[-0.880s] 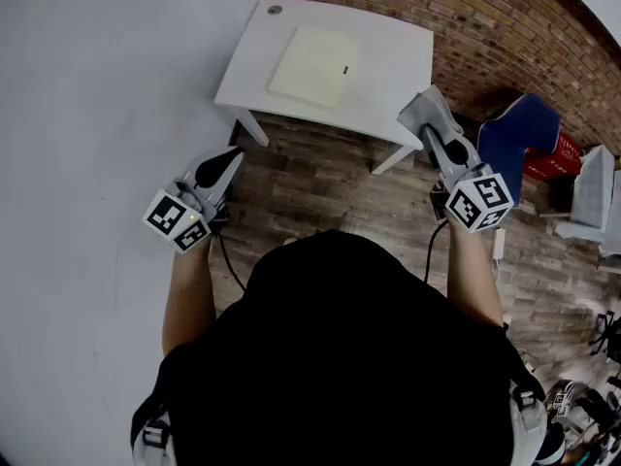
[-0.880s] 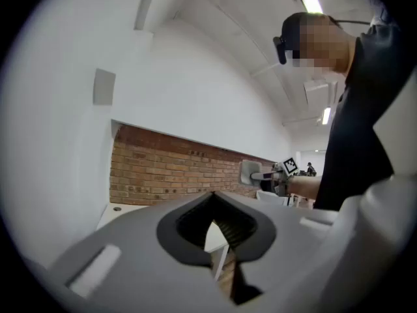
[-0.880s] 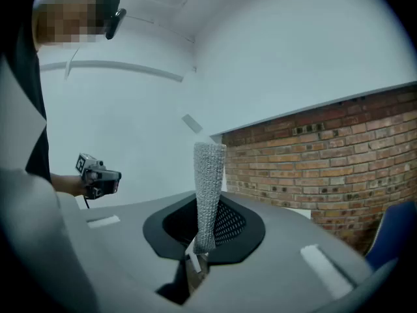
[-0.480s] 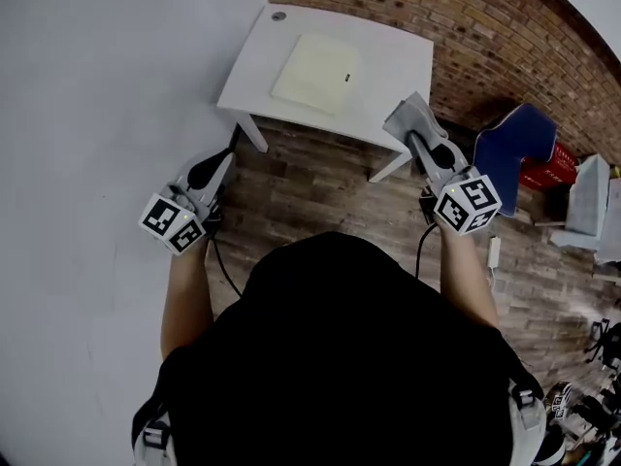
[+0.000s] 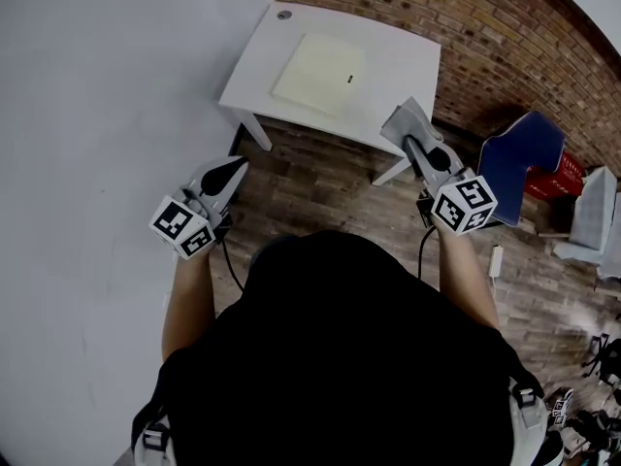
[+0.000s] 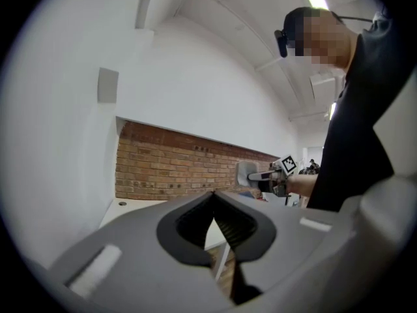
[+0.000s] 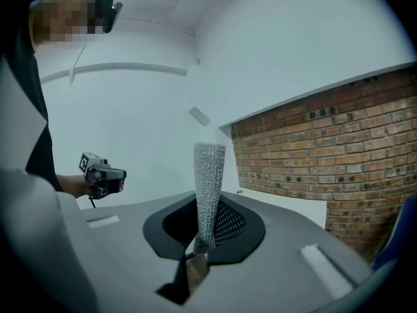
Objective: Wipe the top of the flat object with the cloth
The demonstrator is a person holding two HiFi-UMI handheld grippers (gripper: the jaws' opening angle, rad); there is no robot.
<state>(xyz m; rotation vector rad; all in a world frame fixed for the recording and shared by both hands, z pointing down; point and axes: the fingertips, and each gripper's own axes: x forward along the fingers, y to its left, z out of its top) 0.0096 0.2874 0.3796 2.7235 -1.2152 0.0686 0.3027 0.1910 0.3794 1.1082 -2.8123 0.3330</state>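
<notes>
One flat cream object (image 5: 318, 71) lies near the middle of the one white table (image 5: 403, 61), with a single small dark mark on its top and one round fitting (image 5: 283, 14) at the table's far corner. The one grey cloth (image 5: 406, 124) is off the table, near its front edge, pinched at its lower end in the closed jaws of the right gripper (image 5: 411, 144) and standing up past them. The left gripper (image 5: 236, 166), second of the two, has its jaws pressed together on nothing, well apart from the table.
</notes>
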